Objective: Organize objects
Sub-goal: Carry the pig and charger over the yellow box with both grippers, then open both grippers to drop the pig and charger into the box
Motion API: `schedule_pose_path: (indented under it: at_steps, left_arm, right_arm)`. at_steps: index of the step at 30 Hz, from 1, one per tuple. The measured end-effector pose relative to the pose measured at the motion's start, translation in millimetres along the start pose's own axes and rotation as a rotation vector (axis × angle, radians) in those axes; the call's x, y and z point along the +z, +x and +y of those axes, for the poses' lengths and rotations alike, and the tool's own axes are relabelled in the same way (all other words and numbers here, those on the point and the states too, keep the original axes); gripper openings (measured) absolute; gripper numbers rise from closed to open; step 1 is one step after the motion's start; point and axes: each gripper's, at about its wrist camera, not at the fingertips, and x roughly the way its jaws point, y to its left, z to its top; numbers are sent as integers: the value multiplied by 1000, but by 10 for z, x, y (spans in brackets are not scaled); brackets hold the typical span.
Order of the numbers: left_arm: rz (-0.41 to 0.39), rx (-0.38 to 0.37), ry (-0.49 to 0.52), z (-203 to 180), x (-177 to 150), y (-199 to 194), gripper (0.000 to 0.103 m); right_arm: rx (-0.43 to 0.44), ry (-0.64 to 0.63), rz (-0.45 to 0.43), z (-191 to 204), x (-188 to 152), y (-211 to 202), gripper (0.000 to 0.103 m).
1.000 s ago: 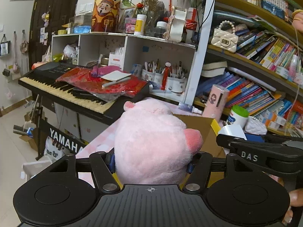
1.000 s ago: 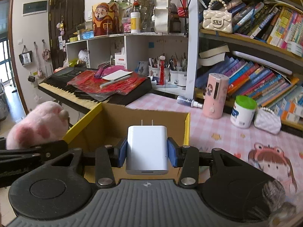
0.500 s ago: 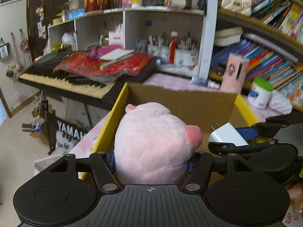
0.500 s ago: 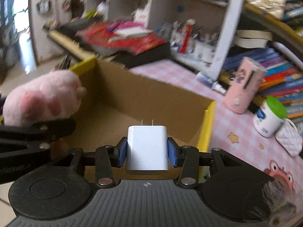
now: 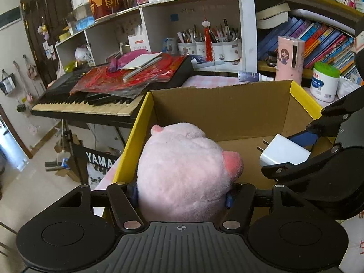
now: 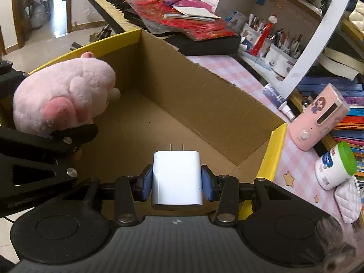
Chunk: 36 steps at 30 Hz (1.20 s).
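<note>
My left gripper (image 5: 182, 196) is shut on a pink plush pig (image 5: 184, 170) and holds it over the left side of an open cardboard box (image 5: 223, 111) with yellow flaps. My right gripper (image 6: 177, 183) is shut on a white plug charger (image 6: 177, 177), prongs forward, over the near side of the box (image 6: 204, 95). The pig also shows in the right wrist view (image 6: 61, 95), the charger in the left wrist view (image 5: 284, 153). The box floor that shows is bare.
The box stands on a pink checked table (image 6: 229, 68). Right of it are a pink device (image 6: 318, 122), a green-lidded white jar (image 6: 335, 167) and a white quilted pouch (image 6: 349, 201). A keyboard under red covers (image 5: 127, 79), pen cups (image 5: 213, 47) and bookshelves lie beyond.
Both grippers have come forward and tilted down over the box, each still holding its object. The box interior now fills the lower view.
</note>
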Motion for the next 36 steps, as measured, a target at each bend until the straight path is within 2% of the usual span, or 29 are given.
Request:
schedule_pose_path:
  at_steps: [5,8,10,12,17,23,27,31,36]
  left_arm:
    - [2,-7,-32,35,7,-26,67]
    - [-13,-32,-69,78,-2,-99,74]
    - [-54,-34,-79,90,3,-184,82]
    - [-89,-39,-84,98,29,-263,85]
    - [-166,-52,-104,130,92,-492,88]
    - [-209,-57,-144,212,30,-771,90]
    - [-218,-68,-163,280,-78,-920,93]
    - [-193,-69,-181,368,-224,-1011,94]
    - [-135,-60,-209,454,-487,-1091,94]
  right_arm:
    - [-1,7,-8,-8,-6,-21,42]
    - [-43,31,-39,-30,-29,-80,53]
    - [-68,48,-65,-52,-48,-145,55]
    - [-75,78,-89,-98,-57,-224,56]
    - [-91,170,-192,-185,-101,-513,58]
    - [-114,262,-283,-165,-188,-838,58]
    - [-155,326,-325,-101,-321,-1078,59]
    - [-197,390,-348,-2,-521,-1283,63]
    - [-244,474,-321,221,-784,-1393,67]
